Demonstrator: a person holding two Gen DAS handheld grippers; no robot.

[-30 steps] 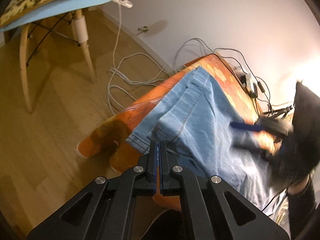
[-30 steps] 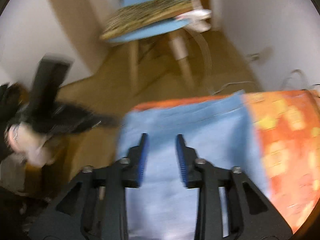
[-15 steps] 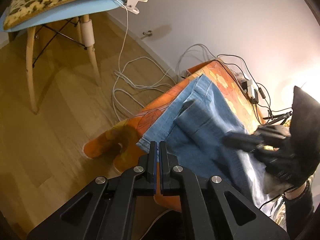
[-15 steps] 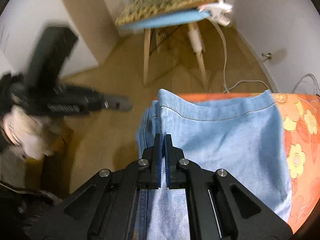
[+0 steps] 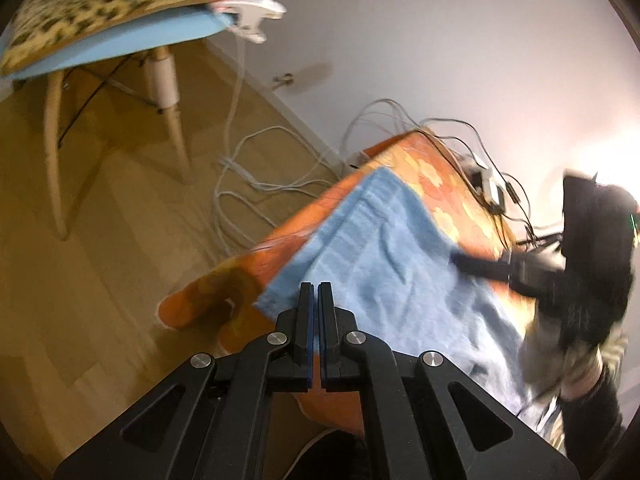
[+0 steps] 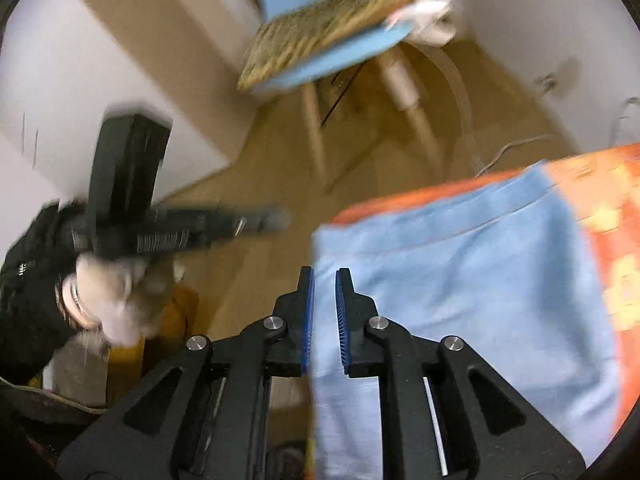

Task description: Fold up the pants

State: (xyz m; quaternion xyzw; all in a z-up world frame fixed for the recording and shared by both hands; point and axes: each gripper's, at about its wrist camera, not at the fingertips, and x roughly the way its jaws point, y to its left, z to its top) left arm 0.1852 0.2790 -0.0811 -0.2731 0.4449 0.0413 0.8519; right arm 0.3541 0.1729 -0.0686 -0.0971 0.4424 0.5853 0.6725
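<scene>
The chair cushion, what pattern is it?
Leopard print, tan with dark spots, on the chair cushion; sharpest in the left wrist view.

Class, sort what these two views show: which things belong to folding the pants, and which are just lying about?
Job:
light blue denim pants
orange flowered table cover
left gripper
right gripper

Lying about:
blue wooden-legged chair
leopard-print cushion
white clip
white floor cables

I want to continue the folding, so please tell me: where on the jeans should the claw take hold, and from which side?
Probably at the near corner of the jeans, where hem and side edge meet at the edge of the orange cover. Come from the floor side: there the cloth edge is free, so one finger may slide under it. The right claw, slightly open, already stands at that edge.
</scene>
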